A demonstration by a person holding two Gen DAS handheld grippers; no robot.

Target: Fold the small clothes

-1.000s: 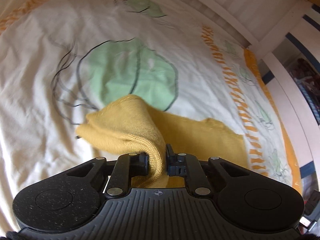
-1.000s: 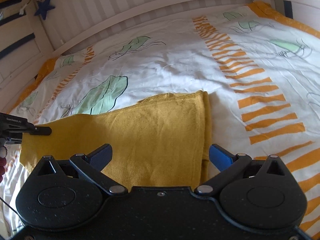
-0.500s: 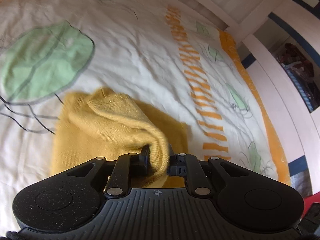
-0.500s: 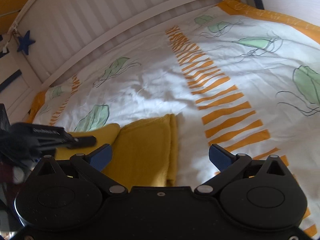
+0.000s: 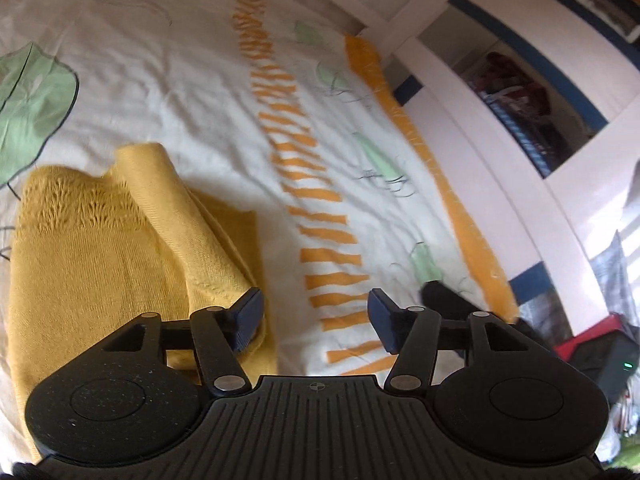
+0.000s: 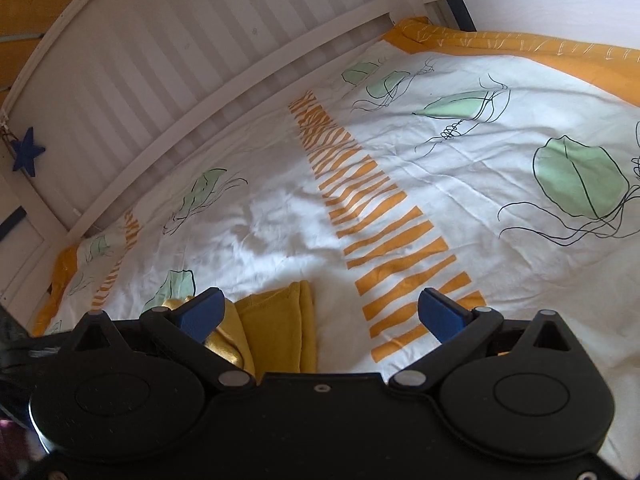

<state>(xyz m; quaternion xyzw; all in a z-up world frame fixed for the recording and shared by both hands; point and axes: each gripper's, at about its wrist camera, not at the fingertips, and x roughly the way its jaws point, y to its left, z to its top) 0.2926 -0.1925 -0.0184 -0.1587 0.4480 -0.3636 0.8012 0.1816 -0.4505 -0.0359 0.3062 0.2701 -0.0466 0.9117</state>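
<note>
1. the yellow knit garment (image 5: 100, 272) had been released by the left gripper (image 5: 316, 314): in the left wrist view its jaws were spread wide with nothing between them, whereas half a second earlier and a second earlier a bunched edge of the knit was pinched between them.
2. the garment was seen lying in the lower left of the left wrist view on the patterned duvet (image 5: 200, 92), with a rolled flap laid over its top; the left finger was seen over the garment's right edge, though contact could not be judged.
3. in the right wrist view the garment (image 6: 276, 328) was reduced to a narrow folded strip at the lower centre-left, just behind the left blue pad of the right gripper (image 6: 320, 314). a second earlier it was spread broadly across that frame.
4. the right gripper was held wide apart and empty, as in both earlier frames.
5. this was judged to mean that a fold had just been laid down and let go; the bundle looked compact but the upper flap was left somewhat rumpled, so smoothing or one more fold was thought possible.
6. the white slatted bed frame (image 6: 168, 80) was seen along the upper left of the right wrist view.
</note>
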